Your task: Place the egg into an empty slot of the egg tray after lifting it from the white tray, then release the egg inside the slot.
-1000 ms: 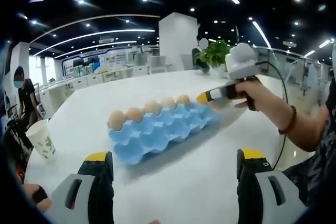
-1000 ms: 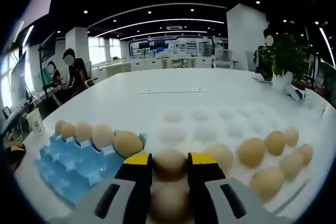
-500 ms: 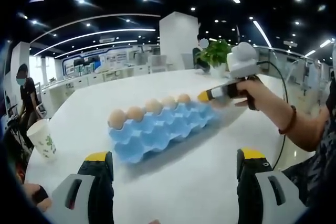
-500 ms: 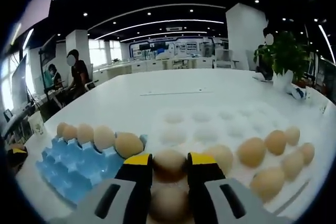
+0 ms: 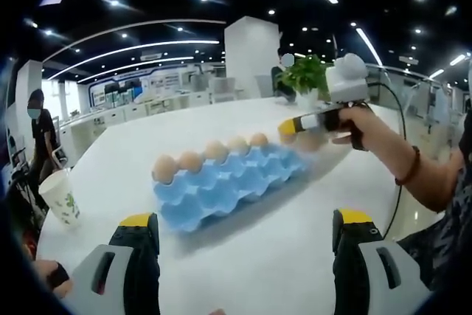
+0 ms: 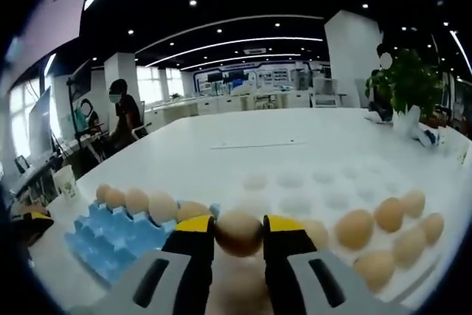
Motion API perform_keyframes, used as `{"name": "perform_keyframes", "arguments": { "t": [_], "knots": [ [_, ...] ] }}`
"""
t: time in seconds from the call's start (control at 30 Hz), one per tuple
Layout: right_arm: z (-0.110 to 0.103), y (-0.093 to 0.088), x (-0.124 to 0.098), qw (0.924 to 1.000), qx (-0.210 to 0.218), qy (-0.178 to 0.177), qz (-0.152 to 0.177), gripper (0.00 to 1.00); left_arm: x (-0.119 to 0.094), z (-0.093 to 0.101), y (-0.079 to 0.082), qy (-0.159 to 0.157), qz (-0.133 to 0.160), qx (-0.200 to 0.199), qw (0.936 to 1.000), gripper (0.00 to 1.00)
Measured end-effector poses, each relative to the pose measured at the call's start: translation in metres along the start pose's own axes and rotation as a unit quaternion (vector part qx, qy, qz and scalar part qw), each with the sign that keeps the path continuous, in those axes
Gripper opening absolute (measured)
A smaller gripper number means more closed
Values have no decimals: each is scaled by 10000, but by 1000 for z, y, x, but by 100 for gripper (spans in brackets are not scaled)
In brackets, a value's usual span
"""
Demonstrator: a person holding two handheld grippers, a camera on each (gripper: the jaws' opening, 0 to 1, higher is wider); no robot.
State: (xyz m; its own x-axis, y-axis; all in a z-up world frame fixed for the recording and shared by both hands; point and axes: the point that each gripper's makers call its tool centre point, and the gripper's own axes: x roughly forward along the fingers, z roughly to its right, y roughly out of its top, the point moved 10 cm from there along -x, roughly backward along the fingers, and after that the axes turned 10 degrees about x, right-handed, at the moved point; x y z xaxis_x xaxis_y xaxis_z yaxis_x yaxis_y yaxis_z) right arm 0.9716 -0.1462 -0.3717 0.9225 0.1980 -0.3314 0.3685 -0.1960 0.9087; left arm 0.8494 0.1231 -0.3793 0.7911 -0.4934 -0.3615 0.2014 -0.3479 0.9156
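Observation:
In the right gripper view my right gripper (image 6: 238, 228) is shut on a brown egg (image 6: 238, 234), held above the white tray (image 6: 295, 182). Several more brown eggs (image 6: 355, 228) lie along the white tray's near right side. The blue egg tray (image 6: 110, 235) sits to the left, with a row of eggs (image 6: 137, 200) on its far edge. In the left gripper view the blue egg tray (image 5: 221, 182) lies mid-table, with several eggs (image 5: 189, 161) in its far row and its near slots bare. The right gripper (image 5: 313, 120) hovers past the tray's right end. My left gripper (image 5: 247, 220) is open over bare table.
A paper cup (image 5: 60, 197) stands at the table's left edge. A potted plant (image 6: 405, 90) sits at the far right of the white table (image 6: 243, 142). A person (image 6: 124, 112) stands beyond the table on the left. A hand and forearm (image 5: 398, 160) hold the right gripper.
My right gripper has risen with the egg, off the white tray. In the left gripper view it has moved slightly up and to the right. The left gripper has stayed still.

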Motion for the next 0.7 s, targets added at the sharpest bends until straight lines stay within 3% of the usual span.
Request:
{"name": "perform_keyframes", "arguments": {
  "t": [0.7],
  "knots": [
    [0,13,-8,9982,-21,570,173,27,0,-1,4,138,-75,103,9998,100]
  ]
}}
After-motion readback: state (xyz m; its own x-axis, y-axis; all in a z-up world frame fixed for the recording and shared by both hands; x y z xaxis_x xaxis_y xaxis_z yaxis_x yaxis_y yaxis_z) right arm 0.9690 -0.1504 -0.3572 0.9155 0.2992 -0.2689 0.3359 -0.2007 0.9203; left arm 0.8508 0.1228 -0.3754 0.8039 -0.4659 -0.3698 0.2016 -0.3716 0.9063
